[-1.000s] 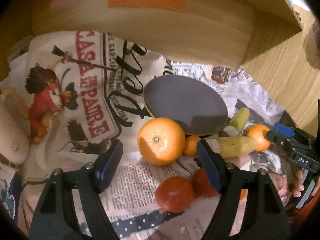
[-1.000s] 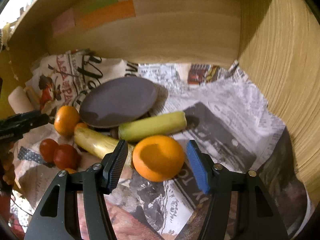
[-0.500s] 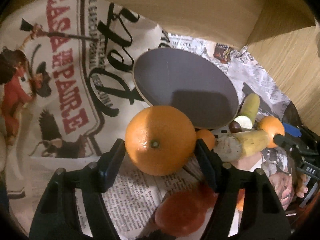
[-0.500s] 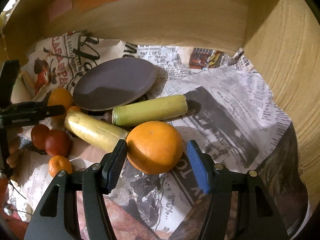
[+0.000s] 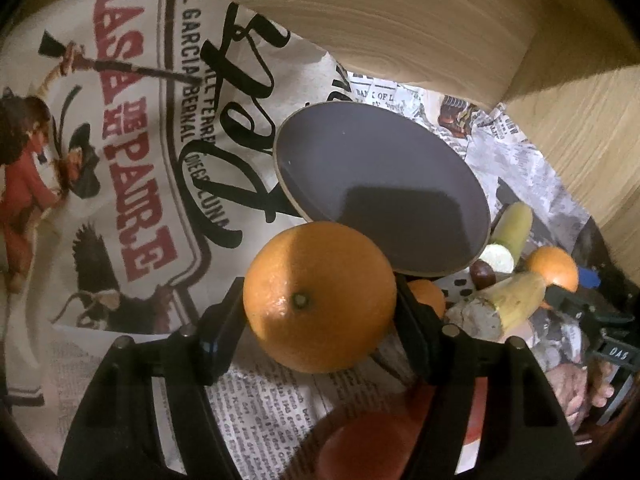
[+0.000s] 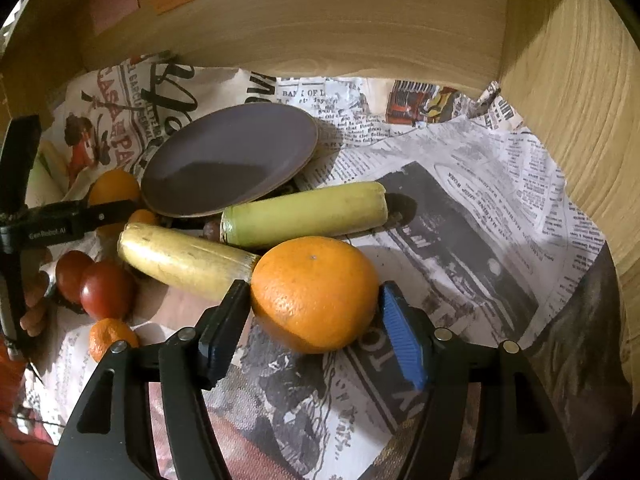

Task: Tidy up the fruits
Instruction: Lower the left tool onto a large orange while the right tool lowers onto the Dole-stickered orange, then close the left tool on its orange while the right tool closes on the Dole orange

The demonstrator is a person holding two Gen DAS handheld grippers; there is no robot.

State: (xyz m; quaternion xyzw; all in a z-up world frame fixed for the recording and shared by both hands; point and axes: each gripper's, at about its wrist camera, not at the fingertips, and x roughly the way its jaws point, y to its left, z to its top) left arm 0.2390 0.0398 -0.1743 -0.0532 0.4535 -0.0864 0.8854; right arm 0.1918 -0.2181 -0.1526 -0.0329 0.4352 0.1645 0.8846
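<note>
Our left gripper [image 5: 320, 312] is closing, pads against a glossy, dimpled orange [image 5: 320, 298]. Our right gripper [image 6: 314, 312] is opening around a second orange [image 6: 314, 294], right pad just clear.

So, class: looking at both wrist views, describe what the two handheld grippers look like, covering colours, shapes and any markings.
Both are black plastic two-finger tools with silver screws at the finger joints. The left gripper carries dark pads; seen from the right wrist view, its side bears small white lettering. The right gripper has one bright blue ribbed pad and one dark ribbed pad; from the left wrist view a small tag with letters shows on it.
</note>
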